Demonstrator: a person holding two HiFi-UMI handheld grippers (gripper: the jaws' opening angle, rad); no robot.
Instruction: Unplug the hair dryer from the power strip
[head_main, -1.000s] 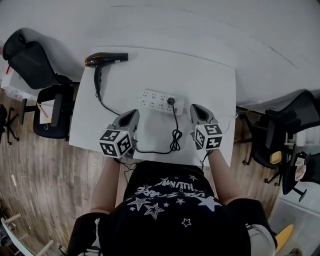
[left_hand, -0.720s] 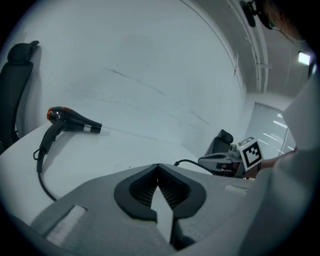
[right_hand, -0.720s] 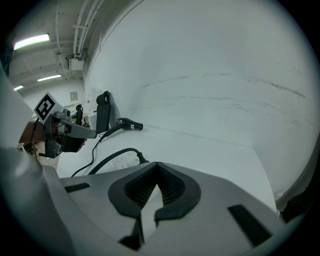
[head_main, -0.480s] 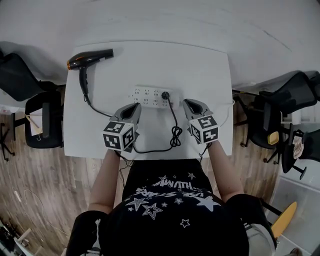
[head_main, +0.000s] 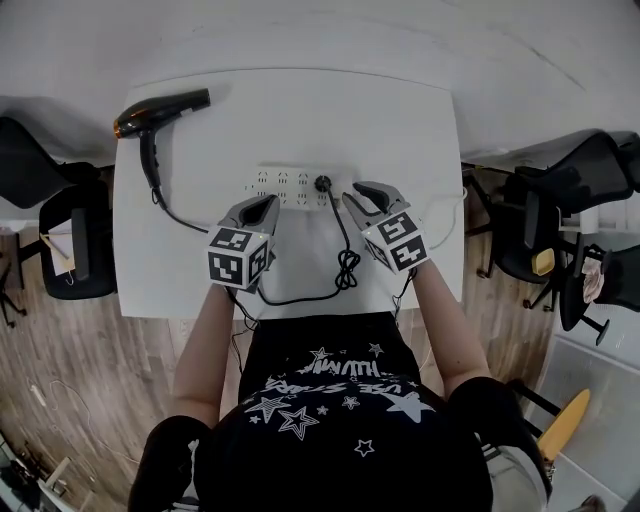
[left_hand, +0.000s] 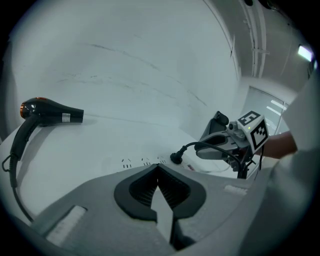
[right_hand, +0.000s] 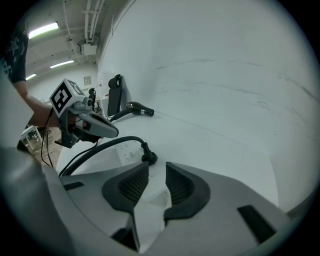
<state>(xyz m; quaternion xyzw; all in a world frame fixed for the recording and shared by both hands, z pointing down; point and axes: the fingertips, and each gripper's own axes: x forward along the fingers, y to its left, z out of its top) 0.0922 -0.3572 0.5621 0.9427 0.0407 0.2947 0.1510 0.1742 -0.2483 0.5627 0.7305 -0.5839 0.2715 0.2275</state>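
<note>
hair dryer (head_main: 160, 108): black, lay on its side at the far left corner of the white table (head_main: 400, 130), nozzle end toward the right, handle pointing to the near side. cord (head_main: 290, 300): black, ran from the handle along the left part of the table, across the near edge, through a bundled loop, then up to the plug (head_main: 323, 184). plug: black, round, seated in the right end of the power strip (head_main: 280, 187). power strip: white, lay crosswise at the middle of the table, well apart from the dryer. right gripper (head_main: 360, 192): hand-held, just near and right of the plug, tips aimed at it; jaws were opening with a clear gap, nothing between them, the plug sitting just beyond the tips. left gripper (head_main: 262, 206): hand-held, at the near edge of the strip, left of the plug; jaws closed tip to tip, nothing held. surroundings: black office chairs (head_main: 60, 230) at the left and right sides of the table, wood floor (head_main: 100, 380) below.
</note>
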